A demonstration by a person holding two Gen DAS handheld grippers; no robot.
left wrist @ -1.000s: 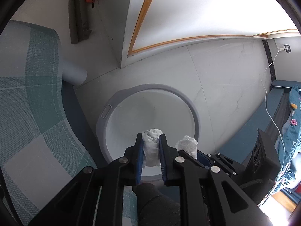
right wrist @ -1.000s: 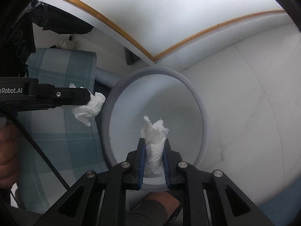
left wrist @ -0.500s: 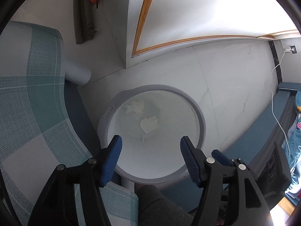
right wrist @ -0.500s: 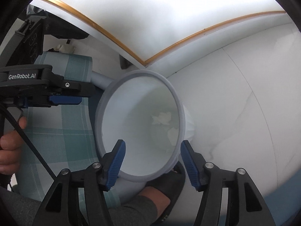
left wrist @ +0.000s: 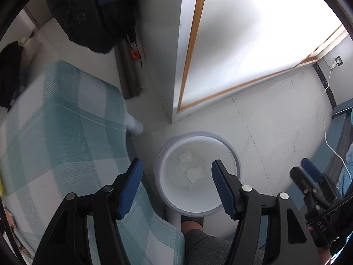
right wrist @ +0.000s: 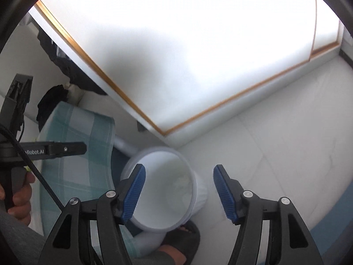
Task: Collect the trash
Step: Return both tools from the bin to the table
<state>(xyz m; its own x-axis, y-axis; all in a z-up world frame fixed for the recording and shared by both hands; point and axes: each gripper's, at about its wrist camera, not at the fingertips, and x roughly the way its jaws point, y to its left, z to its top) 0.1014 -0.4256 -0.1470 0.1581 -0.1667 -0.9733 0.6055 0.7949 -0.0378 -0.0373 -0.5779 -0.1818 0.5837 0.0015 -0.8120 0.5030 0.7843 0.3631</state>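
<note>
We're seeing two crumpled white tissue wads [left wrist: 191,167] lying in the round white plastic bin [left wrist: 233,156], lower centre; right view is blurring them. Left gripper [left wrist: 175,172] and right gripper [right wrist: 178,177] are both spread, holding nothing.

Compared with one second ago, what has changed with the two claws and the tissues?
Both claws let go. The left claw and the right claw, each shut on a crumpled tissue before, now stand open and have drawn up and back from the bin. The two tissues now lie inside on its bottom. The bin stayed on the floor beside the checked tablecloth.
</note>
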